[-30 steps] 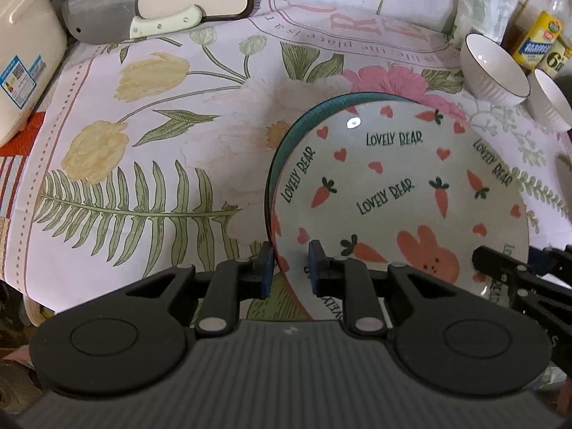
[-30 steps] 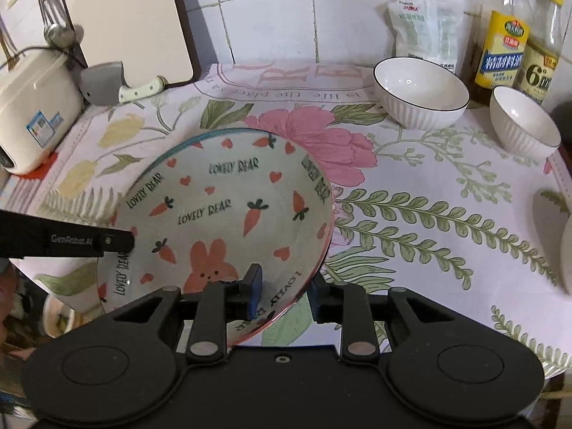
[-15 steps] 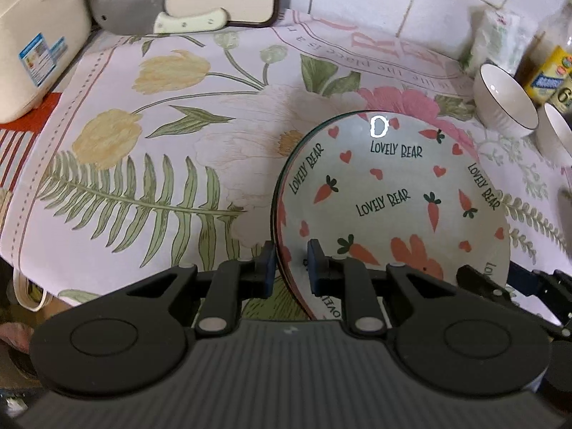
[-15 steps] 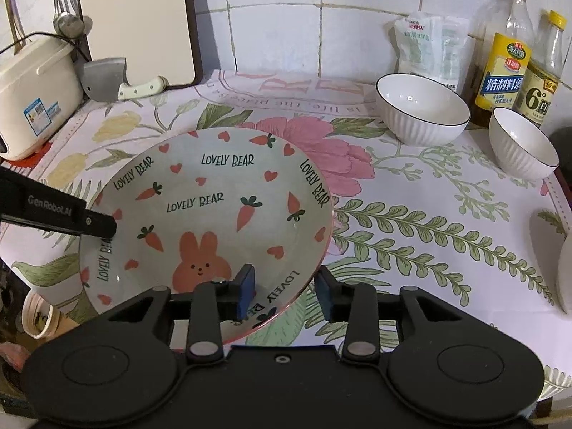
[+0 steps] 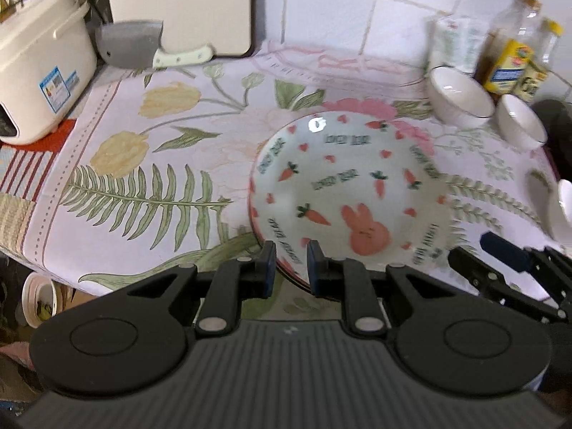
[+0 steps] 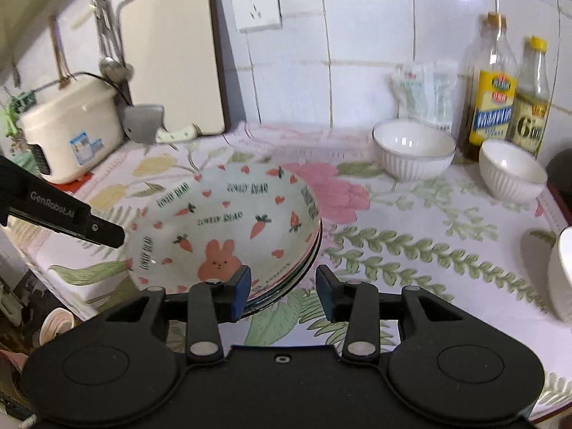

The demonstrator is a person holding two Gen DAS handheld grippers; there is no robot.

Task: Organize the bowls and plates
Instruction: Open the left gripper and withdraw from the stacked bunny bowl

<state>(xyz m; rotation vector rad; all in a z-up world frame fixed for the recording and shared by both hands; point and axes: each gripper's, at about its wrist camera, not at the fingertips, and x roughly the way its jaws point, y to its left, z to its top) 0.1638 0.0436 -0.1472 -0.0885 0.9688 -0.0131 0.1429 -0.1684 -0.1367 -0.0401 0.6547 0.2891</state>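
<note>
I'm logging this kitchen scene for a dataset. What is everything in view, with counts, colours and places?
Rabbit plate: one, white with carrots and hearts, on top of a plate stack at the counter's front.
Plates beneath: number unclear, pink and teal rims showing.
Ribbed bowls: two, white, back right.
Oil bottles: two, yellow labels, against the wall at right.
Packet: one, clear and white, behind the bowls.
Cleaver: one, grey blade and cream handle, back left.
Cutting board: one, cream, leaning on the tiles.
Rice cooker: one, cream, far left.
Floral cloth: one, covering the counter.
Left gripper: black, straddling the stack's rim.
Right gripper: black, open.
</note>
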